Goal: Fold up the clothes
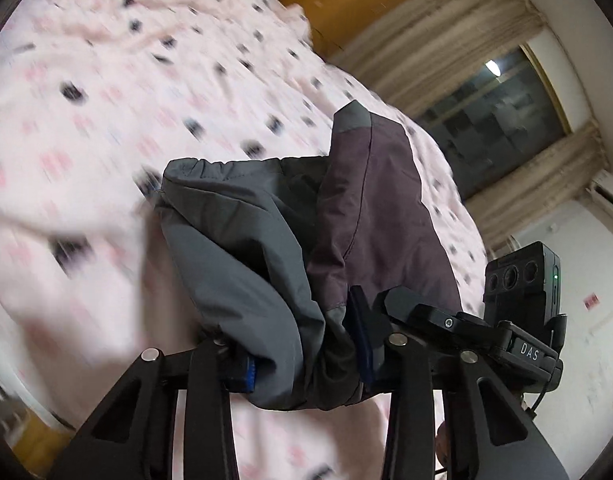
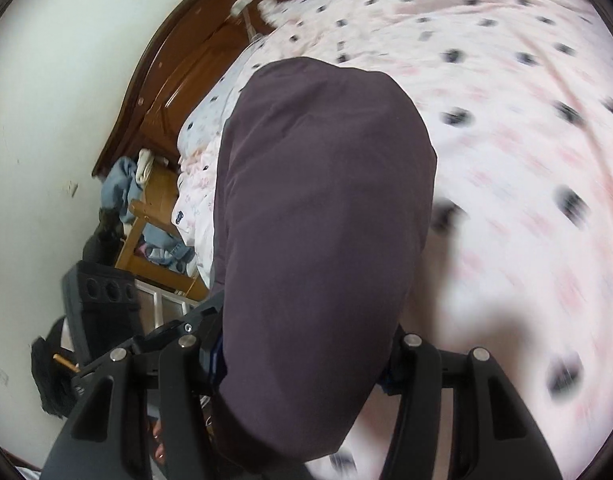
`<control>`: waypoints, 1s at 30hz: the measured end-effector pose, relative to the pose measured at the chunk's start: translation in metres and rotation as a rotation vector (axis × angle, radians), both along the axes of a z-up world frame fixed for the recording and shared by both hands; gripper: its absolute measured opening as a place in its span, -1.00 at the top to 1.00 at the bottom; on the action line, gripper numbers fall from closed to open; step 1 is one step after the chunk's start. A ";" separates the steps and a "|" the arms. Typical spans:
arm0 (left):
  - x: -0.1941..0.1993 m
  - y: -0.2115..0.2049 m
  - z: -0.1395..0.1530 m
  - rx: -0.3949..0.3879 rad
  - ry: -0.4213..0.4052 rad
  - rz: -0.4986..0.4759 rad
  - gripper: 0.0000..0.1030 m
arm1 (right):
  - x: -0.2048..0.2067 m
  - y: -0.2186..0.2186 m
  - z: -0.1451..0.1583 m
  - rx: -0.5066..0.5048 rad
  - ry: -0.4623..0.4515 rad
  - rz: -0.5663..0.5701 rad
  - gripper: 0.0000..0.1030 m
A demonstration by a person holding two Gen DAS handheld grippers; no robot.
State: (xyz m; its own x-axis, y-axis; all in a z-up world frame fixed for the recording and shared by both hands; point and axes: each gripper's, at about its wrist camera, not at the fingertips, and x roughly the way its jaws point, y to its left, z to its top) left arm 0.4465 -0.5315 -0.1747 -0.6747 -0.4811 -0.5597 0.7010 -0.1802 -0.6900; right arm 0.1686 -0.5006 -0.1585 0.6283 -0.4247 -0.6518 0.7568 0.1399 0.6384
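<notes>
While both claws pinch it, the garment drapes forward.

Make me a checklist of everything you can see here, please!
Surface: pink bedspread with dark and pink spots, rumpled and blurred.
Job's things: dark purple and grey fabric garment, bunched and held over the bed.
Clutter: blue clothes heaped on a wooden rack beside the bed.
Grippers: left tool clamps the garment's grey and purple folds; right tool clamps purple cloth.
Cables: thin black lead by the left tool's mount.
Surroundings: brown wooden headboard, white wall, beige curtains, dark window.
</notes>
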 end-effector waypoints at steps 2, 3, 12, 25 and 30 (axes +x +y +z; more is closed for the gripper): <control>0.020 -0.027 -0.002 0.002 0.001 0.049 0.38 | 0.027 -0.036 -0.001 -0.006 0.008 0.033 -0.09; 0.028 -0.039 -0.004 0.003 -0.004 0.073 0.38 | 0.039 -0.052 -0.002 -0.009 0.013 0.046 -0.09; 0.066 -0.124 -0.045 0.034 -0.111 0.207 0.38 | 0.117 -0.165 -0.044 0.024 0.073 0.121 -0.09; 0.072 -0.091 -0.079 0.023 -0.060 0.228 -0.02 | 0.124 -0.164 -0.079 0.048 0.212 0.178 -0.47; 0.089 -0.062 -0.064 0.035 -0.052 0.337 -0.05 | 0.114 -0.136 -0.052 -0.015 0.319 0.171 -0.50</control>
State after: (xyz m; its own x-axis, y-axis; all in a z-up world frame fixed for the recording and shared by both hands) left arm 0.5356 -0.5937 -0.2392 -0.4513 -0.6520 -0.6093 0.7512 0.0910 -0.6538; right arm 0.2828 -0.6369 -0.2106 0.4567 -0.3426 -0.8210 0.8828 0.2892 0.3703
